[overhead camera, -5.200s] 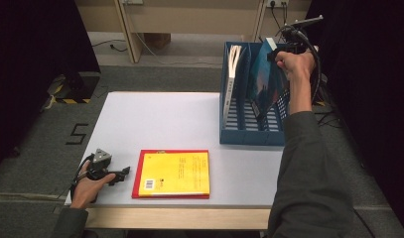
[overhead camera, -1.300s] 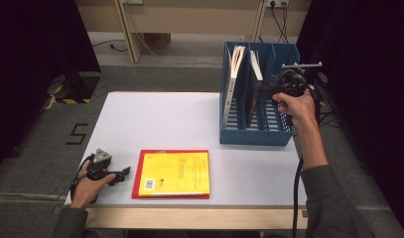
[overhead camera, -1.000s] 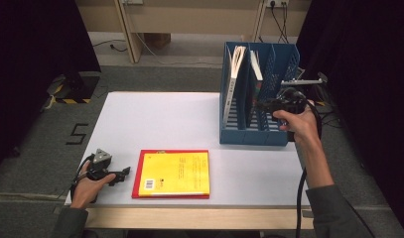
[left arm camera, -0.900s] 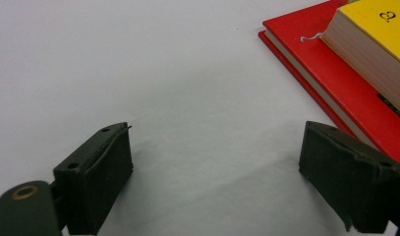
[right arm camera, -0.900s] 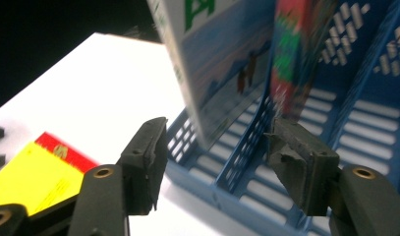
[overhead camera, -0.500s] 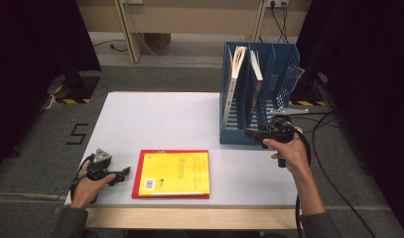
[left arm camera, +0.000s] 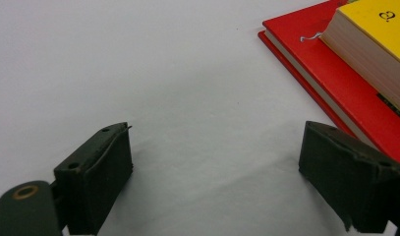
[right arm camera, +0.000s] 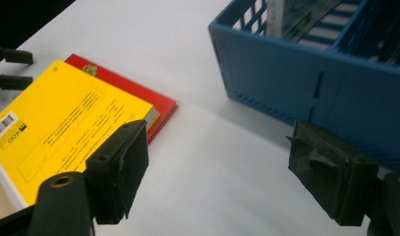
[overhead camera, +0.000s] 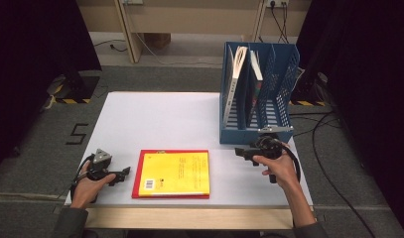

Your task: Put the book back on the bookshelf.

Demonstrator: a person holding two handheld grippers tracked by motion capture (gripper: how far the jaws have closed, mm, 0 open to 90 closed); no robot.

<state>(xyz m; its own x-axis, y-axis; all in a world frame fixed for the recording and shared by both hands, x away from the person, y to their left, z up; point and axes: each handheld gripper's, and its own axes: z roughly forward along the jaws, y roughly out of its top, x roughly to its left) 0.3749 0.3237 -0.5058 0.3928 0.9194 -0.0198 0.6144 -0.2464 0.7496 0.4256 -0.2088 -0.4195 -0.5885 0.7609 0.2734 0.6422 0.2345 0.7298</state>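
Right tongs point(overhead camera: 241, 151) are hovering low over the white surface point(overhead camera: 155, 119), just in front of the near wall of the blue file rack point(overhead camera: 256, 134), pointing left toward the books. Jaws are standing wide with nothing between them and have just been opening; in the right gripper view bare surface is showing between the pads.

Yellow book point(overhead camera: 177, 172) is lying flat on top of a red book point(overhead camera: 136, 178), the red edge peeking out along the left and near sides. The stack is sitting near the front edge of the surface, between the two hands, well apart from the rack. In the right gripper view the yellow book point(right arm camera: 60, 123) is lying just beyond the left jaw.

Left tongs point(overhead camera: 124, 171) are resting on the surface at the near left, pointing right at the stack, just beside its left edge. Jaws are standing apart, holding nothing; the left gripper view is showing the red book point(left arm camera: 335, 93) close to the right jaw, whether touching I cannot tell.

Rack is holding two upright books point(overhead camera: 239, 69) in its left compartments.
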